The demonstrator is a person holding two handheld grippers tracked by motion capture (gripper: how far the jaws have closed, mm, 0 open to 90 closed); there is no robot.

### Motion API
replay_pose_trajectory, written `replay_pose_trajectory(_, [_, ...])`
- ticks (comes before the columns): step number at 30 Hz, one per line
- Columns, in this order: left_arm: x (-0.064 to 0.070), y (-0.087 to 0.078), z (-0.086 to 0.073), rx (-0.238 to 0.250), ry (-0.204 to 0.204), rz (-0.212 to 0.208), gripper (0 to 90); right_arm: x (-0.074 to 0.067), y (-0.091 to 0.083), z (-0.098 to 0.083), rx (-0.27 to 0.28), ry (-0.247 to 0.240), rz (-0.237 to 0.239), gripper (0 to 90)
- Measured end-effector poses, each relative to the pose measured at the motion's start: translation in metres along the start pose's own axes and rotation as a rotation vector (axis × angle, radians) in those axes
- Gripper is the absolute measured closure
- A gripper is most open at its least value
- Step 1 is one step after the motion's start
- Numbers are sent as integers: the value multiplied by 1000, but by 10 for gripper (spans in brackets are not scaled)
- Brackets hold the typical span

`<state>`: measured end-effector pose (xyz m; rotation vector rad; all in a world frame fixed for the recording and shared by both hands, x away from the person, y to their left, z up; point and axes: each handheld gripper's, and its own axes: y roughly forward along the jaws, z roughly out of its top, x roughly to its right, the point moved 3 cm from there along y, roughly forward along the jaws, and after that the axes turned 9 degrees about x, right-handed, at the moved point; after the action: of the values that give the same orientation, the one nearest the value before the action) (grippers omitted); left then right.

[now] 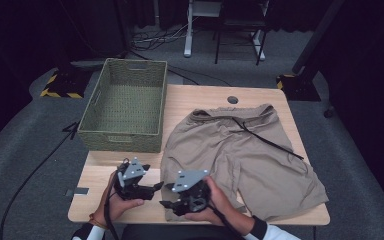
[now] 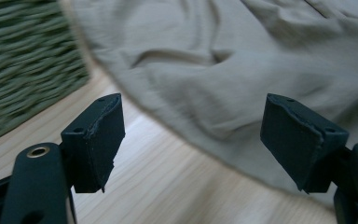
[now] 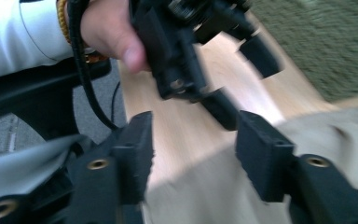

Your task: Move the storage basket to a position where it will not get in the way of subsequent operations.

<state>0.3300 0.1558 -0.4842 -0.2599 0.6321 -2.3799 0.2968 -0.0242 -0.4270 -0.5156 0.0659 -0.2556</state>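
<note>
High view: one wooden table point(image 1: 195, 97), and on it one pair of beige shorts point(image 1: 240, 150) and one green woven basket point(image 1: 125, 107). Shorts spread flat on right half of table, waistband toward far edge, two legs toward near edge, one black drawstring point(image 1: 267, 139) lying across the cloth. Basket on far left part of table, just beside the shorts, nothing visible inside. One round hole point(image 1: 232, 99) in table top near far edge.

Two grippers counted, one in each hand, both low at near edge. Left gripper point(image 1: 156, 188) over bare wood, just left of the left leg of the shorts. Right gripper point(image 1: 167, 203) at the hem of that same leg, very near to left gripper. Two white sleeves visible at bottom.

Left gripper view: two black jaws standing wide apart, nothing between, pointing at edge of shorts point(image 2: 242, 70) with basket wall point(image 2: 28, 65) at left.

Right gripper view: two jaws apart, no cloth pinched, hanging above shorts point(image 3: 223, 186) hem and wood; other gripper point(image 3: 242, 77) and its hand point(image 3: 109, 30) just ahead, blurred.
</note>
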Motion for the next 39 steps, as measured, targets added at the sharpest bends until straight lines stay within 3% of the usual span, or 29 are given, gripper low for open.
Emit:
replay_pose_trajectory(2, [11, 9, 4, -11, 22, -25, 226, 13, -24, -10, 10, -38, -46, 436])
replay_pose_trajectory(4, [22, 18, 6, -32, 43, -58, 235, 34, -51, -29, -36, -40, -114, 423])
replay_pose_trajectory(6, [33, 26, 8, -53, 73, -80, 269, 60, -85, -54, -58, 19, -186, 441])
replay_pose_trajectory(8, [42, 31, 9, -62, 91, -126, 297, 87, -121, -83, -88, 51, -333, 470])
replay_pose_trajectory(10, [48, 36, 9, -81, 112, -133, 321, 106, -156, -112, -127, 86, -415, 463])
replay_pose_trajectory(11, [50, 38, 7, -91, 111, -135, 321, 113, -171, -126, -155, 84, -469, 461])
replay_pose_trajectory(13, [50, 40, 4, -119, 115, -130, 321, 122, -198, -154, -191, 132, -520, 464])
replay_pose_trajectory(18, [43, 38, -14, -207, 126, -70, 313, 132, -251, -216, -211, 275, -647, 473])
replay_pose_trajectory(21, [33, 29, -21, -198, 70, -68, 298, 128, -270, -240, -194, 352, -678, 478])
replay_pose_trajectory(23, [25, 24, -25, -190, 63, -59, 284, 124, -274, -250, -212, 368, -680, 478])
replay_pose_trajectory(27, [5, 9, -35, -169, 60, -40, 276, 113, -277, -255, -184, 384, -686, 491])
replay_pose_trajectory(28, [1, 4, -38, -170, 55, -10, 274, 109, -277, -255, -179, 393, -682, 492])
replay_pose_trajectory(34, [-25, -17, -50, -176, -57, 71, 235, 86, -275, -251, -204, 401, -568, 490])
replay_pose_trajectory(36, [-25, -18, -49, -159, -58, 79, 237, 82, -272, -246, -209, 388, -526, 483])
replay_pose_trajectory(39, [-18, -16, -42, -129, -30, 33, 231, 85, -272, -228, -157, 367, -516, 450])
